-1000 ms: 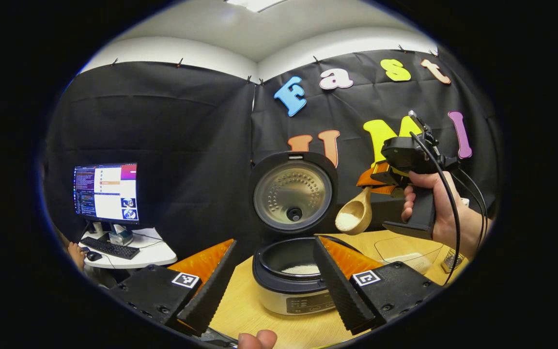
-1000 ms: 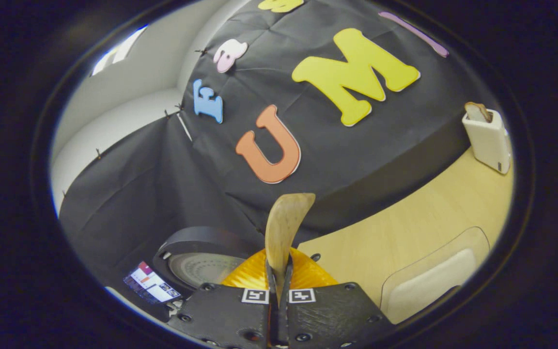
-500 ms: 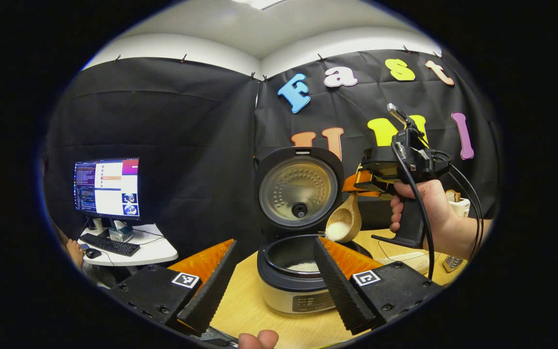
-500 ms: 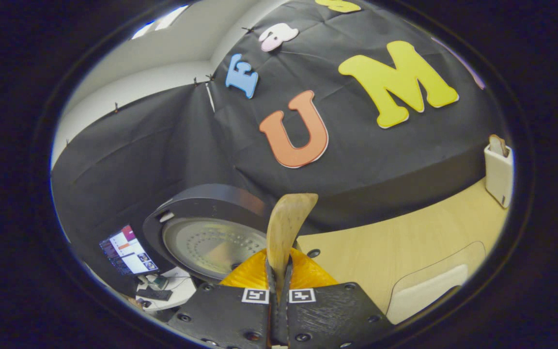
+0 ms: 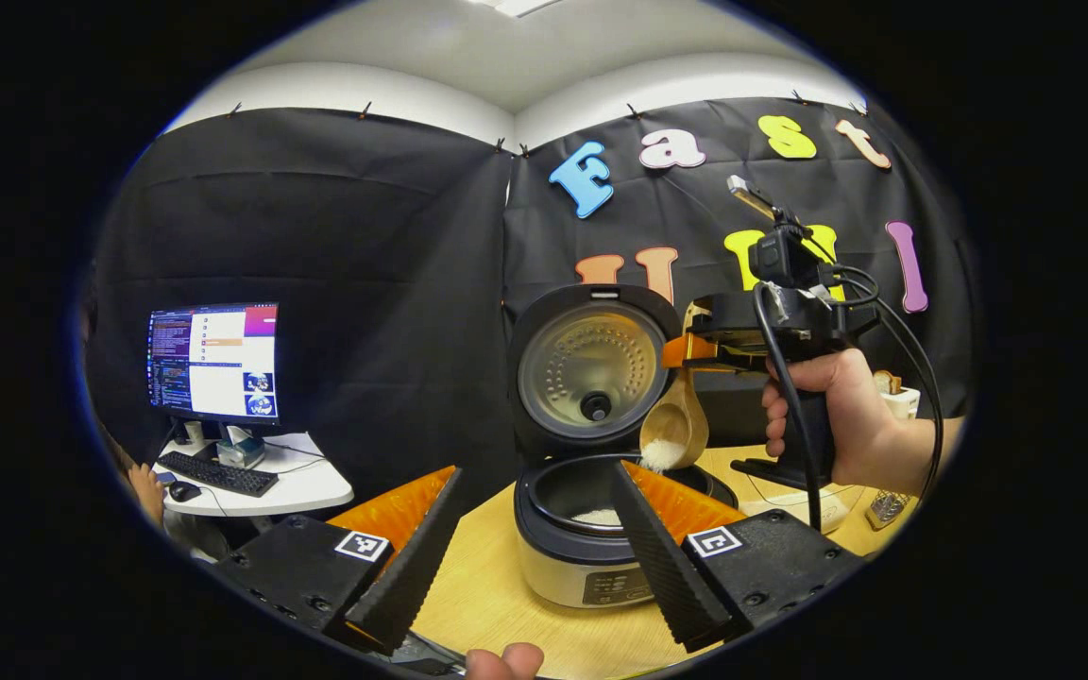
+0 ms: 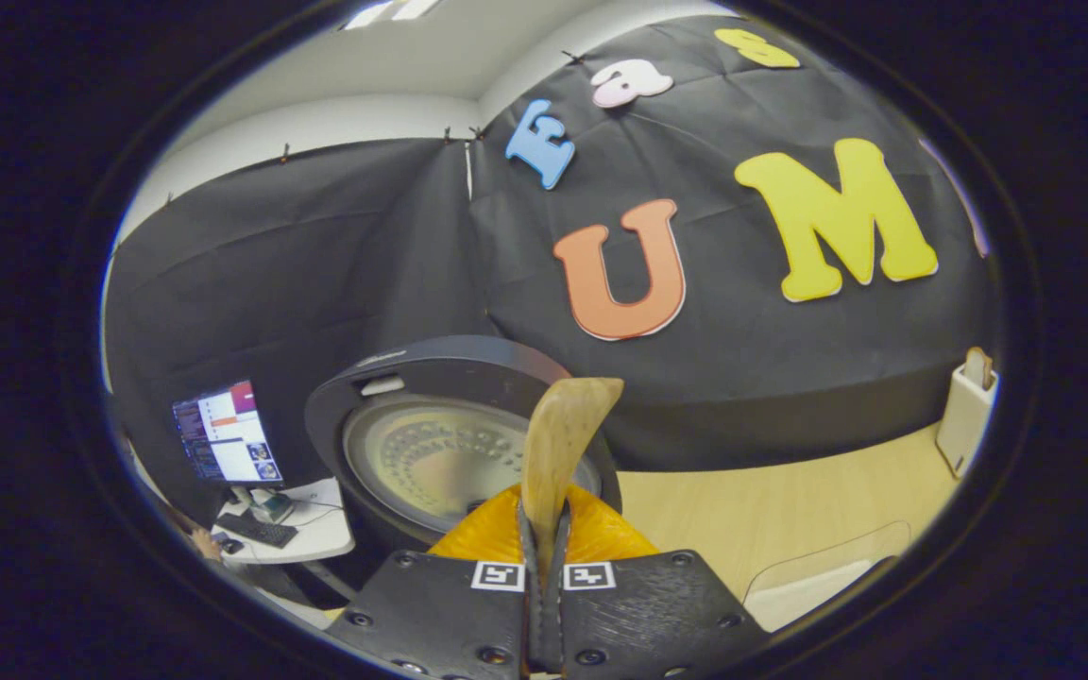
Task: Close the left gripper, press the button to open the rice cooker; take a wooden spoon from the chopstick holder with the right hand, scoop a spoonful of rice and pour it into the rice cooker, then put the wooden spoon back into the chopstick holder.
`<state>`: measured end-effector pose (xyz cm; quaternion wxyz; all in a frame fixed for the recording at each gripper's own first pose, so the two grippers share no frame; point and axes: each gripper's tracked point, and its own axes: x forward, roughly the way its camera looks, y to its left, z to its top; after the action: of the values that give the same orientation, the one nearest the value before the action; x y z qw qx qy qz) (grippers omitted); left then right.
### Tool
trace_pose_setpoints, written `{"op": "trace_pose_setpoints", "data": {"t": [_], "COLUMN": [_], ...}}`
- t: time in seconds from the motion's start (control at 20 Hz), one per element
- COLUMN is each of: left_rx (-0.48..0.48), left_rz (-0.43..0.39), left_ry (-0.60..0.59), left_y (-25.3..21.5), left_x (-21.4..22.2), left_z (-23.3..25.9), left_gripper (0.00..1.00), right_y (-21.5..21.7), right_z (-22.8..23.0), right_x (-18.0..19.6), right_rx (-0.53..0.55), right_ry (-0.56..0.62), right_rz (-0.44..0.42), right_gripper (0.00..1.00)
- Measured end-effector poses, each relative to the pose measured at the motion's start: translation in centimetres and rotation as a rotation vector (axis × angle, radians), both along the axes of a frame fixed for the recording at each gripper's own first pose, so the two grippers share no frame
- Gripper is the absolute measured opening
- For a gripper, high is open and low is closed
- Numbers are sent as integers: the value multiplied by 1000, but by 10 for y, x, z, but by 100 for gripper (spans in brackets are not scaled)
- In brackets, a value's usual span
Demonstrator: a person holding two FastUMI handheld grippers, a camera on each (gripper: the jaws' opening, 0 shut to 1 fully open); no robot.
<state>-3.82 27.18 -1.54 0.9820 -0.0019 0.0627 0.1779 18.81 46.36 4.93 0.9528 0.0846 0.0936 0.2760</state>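
Only unreadable writing appears, on one lit monitor (image 5: 212, 361) at the left of the left gripper view; at lower centre the left hand-held gripper (image 5: 530, 543) stands spread before one rice cooker (image 5: 591, 529), lid raised, white rice inside, on the tabletop (image 5: 487, 604). Right of centre, the right hand-held gripper (image 5: 686, 349), pressed together on one pale wooden spoon (image 5: 674, 430), tips its rice-filled bowl over the pot rim. Seen from the right gripper view, the spoon handle (image 6: 558, 444) rises between its fingers.
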Motion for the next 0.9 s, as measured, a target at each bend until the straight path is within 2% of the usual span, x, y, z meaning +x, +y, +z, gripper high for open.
{"op": "trace_pose_setpoints", "data": {"t": [0.25, 0.55, 0.9], "left_rx": [4, 0, 2], "left_rz": [24, 34, 35], "left_ry": [-6, -9, -16], "left_y": [9, 14, 12], "left_x": [-6, -7, -7], "left_z": [1, 1, 5], "left_gripper": [99, 99, 99], "right_y": [18, 31, 25], "right_z": [15, 19, 26], "right_x": [-21, -31, -29], "right_rx": [-132, -261, -256], "right_ry": [-167, -266, -275], "right_rz": [37, 64, 65], "right_gripper": [0, 0, 0]}}
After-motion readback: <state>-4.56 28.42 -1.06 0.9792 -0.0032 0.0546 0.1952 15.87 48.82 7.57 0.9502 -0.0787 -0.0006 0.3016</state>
